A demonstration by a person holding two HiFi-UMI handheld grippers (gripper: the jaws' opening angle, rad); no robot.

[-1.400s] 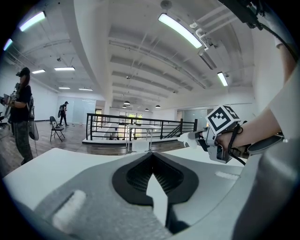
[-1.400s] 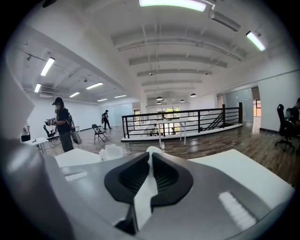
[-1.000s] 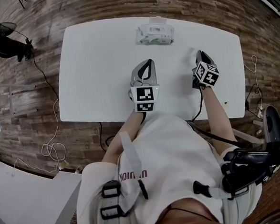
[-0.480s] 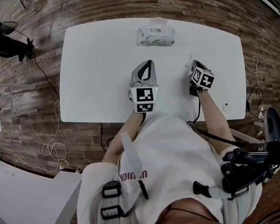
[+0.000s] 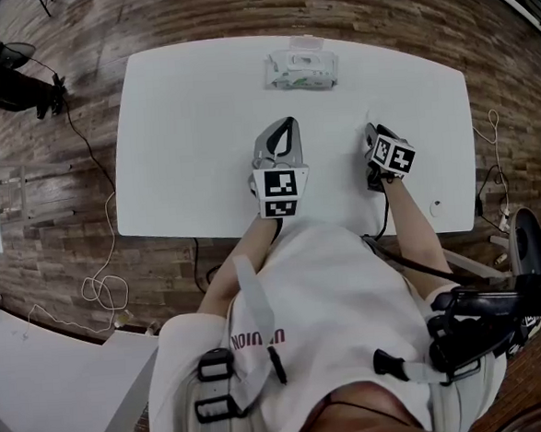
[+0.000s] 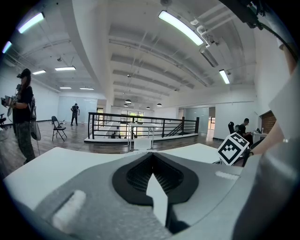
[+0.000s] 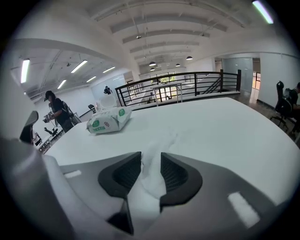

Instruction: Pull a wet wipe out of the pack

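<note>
**Wipe out of the pack, right gripper released**

Finds the right gripper (image 5: 377, 136) tilted down at the white counter (image 5: 181, 124), toward its right side, jaws just opened and now standing apart. Shows the wet wipe (image 7: 157, 145) crumpled on the counter, running from the gap between those 2 jaws out past the tips, with no pad pinching it. Places the pack (image 5: 301, 68) well apart from that gripper, at the counter's far edge, ahead and to its left. Puts the left gripper (image 5: 285, 124) near the counter's middle, jaws clenched together at the tips, nothing between them.
</note>
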